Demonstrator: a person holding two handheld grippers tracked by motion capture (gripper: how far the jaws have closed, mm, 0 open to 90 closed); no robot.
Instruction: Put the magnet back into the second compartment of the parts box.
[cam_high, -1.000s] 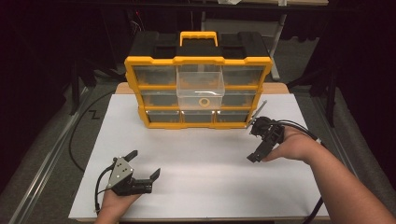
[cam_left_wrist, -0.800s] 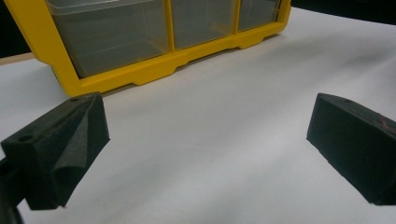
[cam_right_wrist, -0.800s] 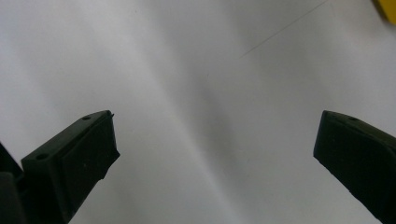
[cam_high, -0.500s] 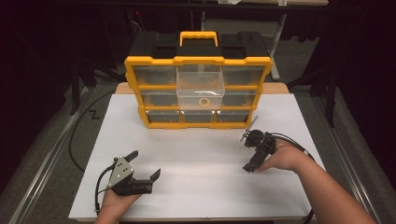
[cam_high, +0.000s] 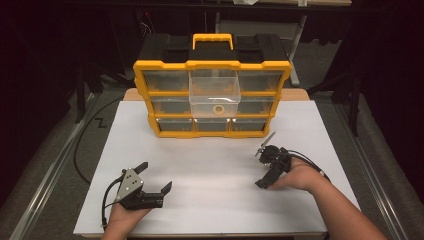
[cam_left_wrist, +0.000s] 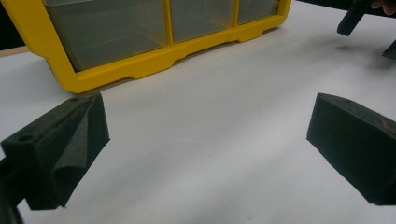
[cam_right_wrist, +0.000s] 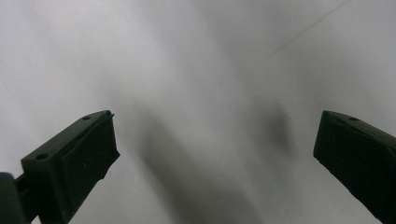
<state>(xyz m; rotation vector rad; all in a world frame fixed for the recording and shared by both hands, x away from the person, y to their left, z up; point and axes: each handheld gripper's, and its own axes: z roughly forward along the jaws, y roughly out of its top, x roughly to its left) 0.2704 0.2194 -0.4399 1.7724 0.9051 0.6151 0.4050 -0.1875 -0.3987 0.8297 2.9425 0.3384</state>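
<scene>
- Since the earlier frames, our right tool (cam_high: 265, 167) has drawn back from the yellow organizer (cam_high: 212, 98) toward our side of the worktop (cam_high: 215, 165) and tipped downward; our left tool (cam_high: 154, 179) has stayed put.
- Both tools stand spread and hold nothing; the right one points down at bare worktop.
- We count two tools, one organizer, and nine drawers in three rows of three.
- One clear drawer (cam_high: 214, 98), middle of the centre row, stands pulled out toward us, ahead of both tools and well apart from them; a small ring-like item (cam_high: 218, 109) shows in it.
- We judge that drawer light, stiff, slick plastic, likely to slide easily or tip if pulled too far.
- Best hold, we think: pinch its front lip squarely, at mid-width.
</scene>
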